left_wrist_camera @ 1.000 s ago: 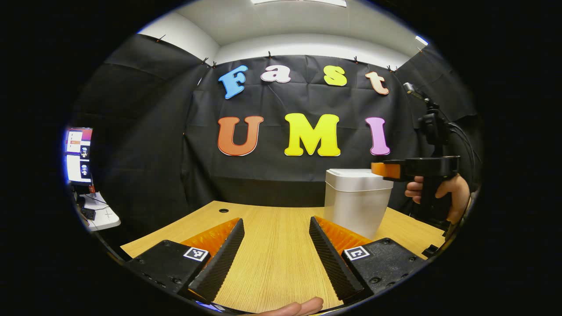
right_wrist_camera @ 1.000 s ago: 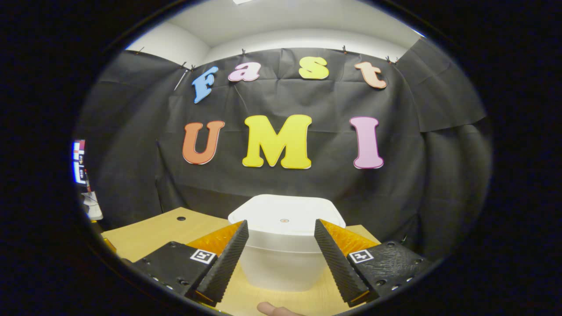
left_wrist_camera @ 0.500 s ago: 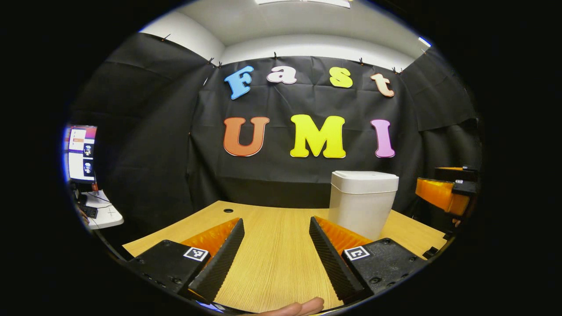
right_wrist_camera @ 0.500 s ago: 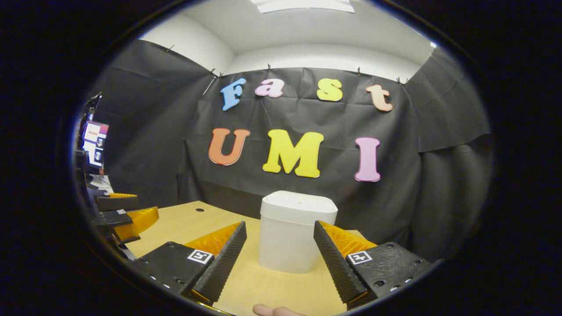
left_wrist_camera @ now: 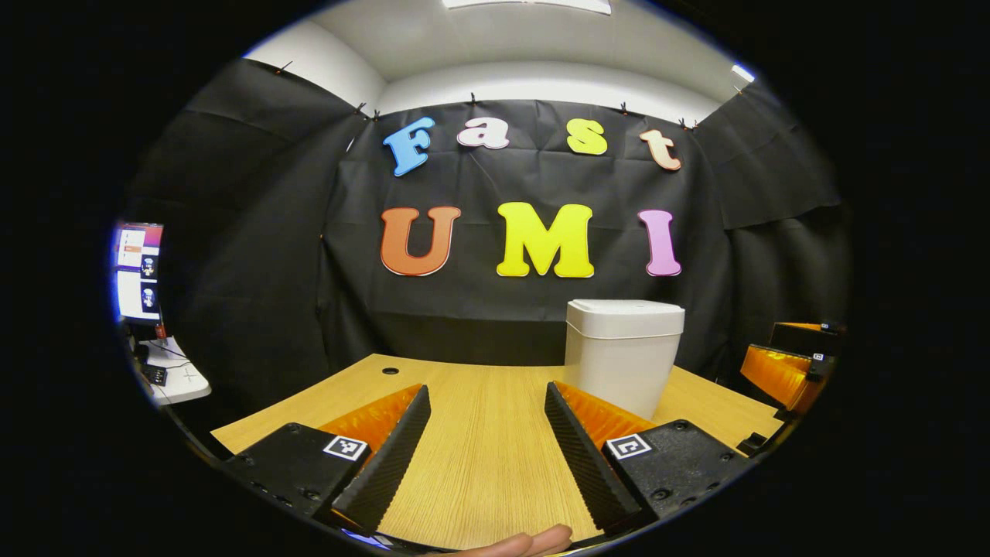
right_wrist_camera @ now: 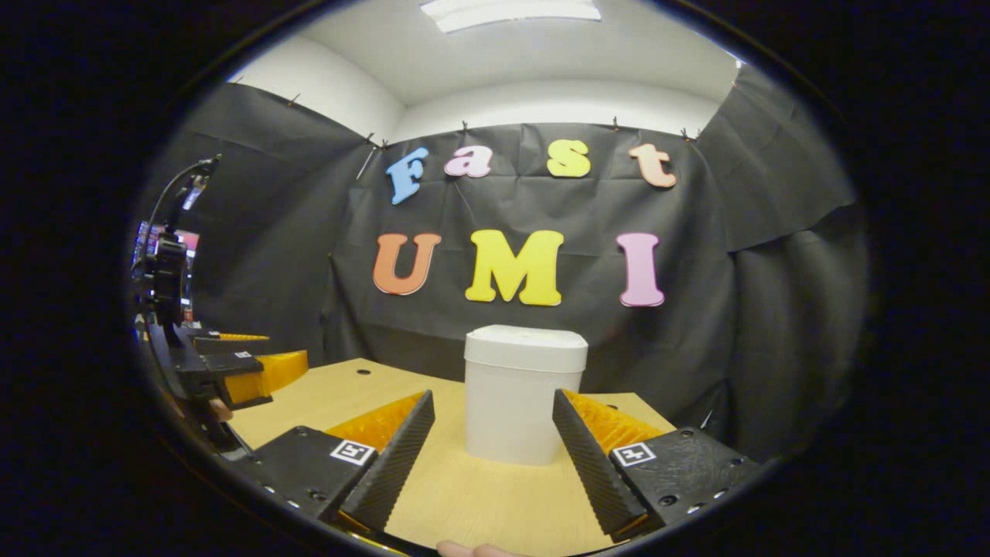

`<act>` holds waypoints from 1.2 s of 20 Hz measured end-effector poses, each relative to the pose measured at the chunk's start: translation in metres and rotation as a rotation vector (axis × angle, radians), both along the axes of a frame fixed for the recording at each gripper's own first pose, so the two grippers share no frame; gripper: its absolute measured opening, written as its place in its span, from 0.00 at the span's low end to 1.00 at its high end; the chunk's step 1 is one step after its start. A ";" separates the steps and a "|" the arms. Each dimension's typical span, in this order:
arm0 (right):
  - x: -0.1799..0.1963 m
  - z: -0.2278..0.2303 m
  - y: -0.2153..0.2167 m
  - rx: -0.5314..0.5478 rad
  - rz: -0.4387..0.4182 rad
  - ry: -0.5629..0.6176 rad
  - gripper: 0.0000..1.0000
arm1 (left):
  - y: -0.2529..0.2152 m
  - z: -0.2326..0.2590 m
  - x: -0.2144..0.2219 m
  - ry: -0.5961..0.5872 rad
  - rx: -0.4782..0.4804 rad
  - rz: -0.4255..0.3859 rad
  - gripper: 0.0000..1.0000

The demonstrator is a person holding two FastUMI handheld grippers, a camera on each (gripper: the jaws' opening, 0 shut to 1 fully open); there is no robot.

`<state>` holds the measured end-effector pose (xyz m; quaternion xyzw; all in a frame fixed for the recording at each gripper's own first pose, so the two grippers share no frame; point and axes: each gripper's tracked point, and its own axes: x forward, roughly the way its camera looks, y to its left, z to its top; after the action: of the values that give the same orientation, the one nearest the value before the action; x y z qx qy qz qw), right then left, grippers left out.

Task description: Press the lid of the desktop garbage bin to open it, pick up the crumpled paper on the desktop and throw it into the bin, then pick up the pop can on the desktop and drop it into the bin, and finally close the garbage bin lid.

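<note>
Standing upright toward the far right of the wooden desktop (left_wrist_camera: 479, 456), the white garbage bin (left_wrist_camera: 623, 356) had its lid (right_wrist_camera: 526, 348) down. Both the left gripper (left_wrist_camera: 483, 441) and the right gripper (right_wrist_camera: 491, 445) were spread apart, holding nothing, poised above bare wood short of the bin. Black cloth (left_wrist_camera: 255, 232) enclosed the booth; a monitor (left_wrist_camera: 138, 272) glowed at far left.

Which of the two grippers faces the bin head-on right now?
The right gripper: the bin stands centred between its open fingers. The left gripper points at bare desk, bin off to its right.
</note>
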<state>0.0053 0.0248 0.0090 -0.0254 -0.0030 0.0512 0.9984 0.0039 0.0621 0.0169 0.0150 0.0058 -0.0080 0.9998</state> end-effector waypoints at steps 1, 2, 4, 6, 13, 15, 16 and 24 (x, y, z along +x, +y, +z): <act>0.002 -0.001 -0.003 0.004 -0.009 0.008 0.97 | 0.002 0.001 0.001 -0.003 0.000 0.004 0.96; 0.004 -0.005 -0.004 0.007 -0.013 0.018 0.97 | 0.004 0.002 0.000 -0.004 -0.001 0.008 0.96; 0.007 -0.010 -0.008 0.013 -0.020 0.042 0.95 | 0.005 0.000 0.001 0.000 -0.002 0.013 0.96; 0.010 -0.017 -0.011 0.028 -0.021 0.068 0.95 | 0.002 -0.001 0.001 0.003 -0.003 0.009 0.96; 0.010 -0.022 -0.011 0.036 -0.018 0.084 0.97 | -0.003 -0.005 0.003 0.014 0.004 -0.007 0.96; 0.010 -0.024 -0.009 0.031 -0.015 0.088 0.95 | -0.002 -0.005 0.003 0.015 0.007 -0.005 0.96; 0.011 -0.026 -0.008 0.030 -0.012 0.093 0.95 | -0.002 -0.005 0.003 0.017 0.008 -0.004 0.96; 0.014 -0.034 -0.010 0.039 -0.016 0.115 0.97 | -0.003 -0.009 0.004 0.026 0.012 -0.010 0.96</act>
<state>0.0195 0.0144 -0.0249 -0.0032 0.0534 0.0446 0.9976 0.0075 0.0586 0.0080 0.0207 0.0187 -0.0132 0.9995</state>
